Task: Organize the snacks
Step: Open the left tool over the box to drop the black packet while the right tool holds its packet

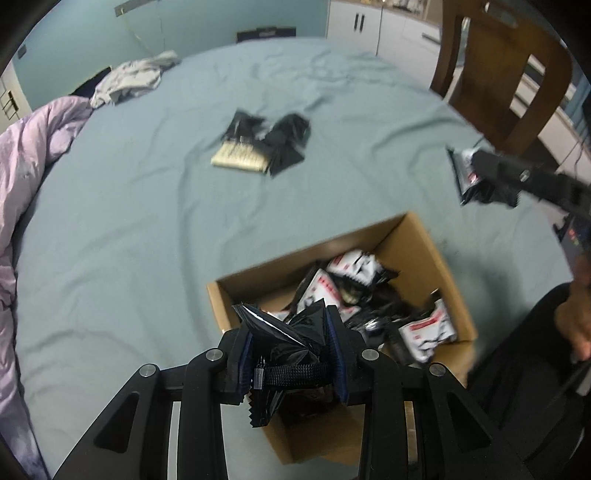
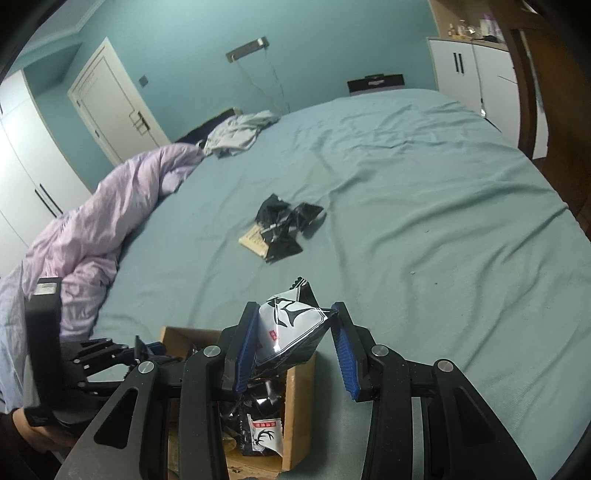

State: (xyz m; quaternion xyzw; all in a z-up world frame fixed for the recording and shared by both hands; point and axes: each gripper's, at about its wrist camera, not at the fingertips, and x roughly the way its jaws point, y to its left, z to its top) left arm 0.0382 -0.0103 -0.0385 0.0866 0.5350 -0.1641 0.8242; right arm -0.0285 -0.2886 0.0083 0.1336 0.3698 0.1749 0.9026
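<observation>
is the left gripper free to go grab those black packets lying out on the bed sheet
Probably not yet. The path across the sheet to the black packets looks clear, but the left gripper already has its jaws clamped on a black snack packet above the cardboard box; it would need to drop that first.

A: Walls? 
B: Teal wall (image 2: 192, 33); white door (image 2: 110, 107) far left.
A: Furniture? 
B: Bed (image 2: 424, 192), lilac duvet (image 2: 96, 221) left, white cabinets (image 2: 465, 62) and wooden chair (image 1: 506, 74) far right.
</observation>
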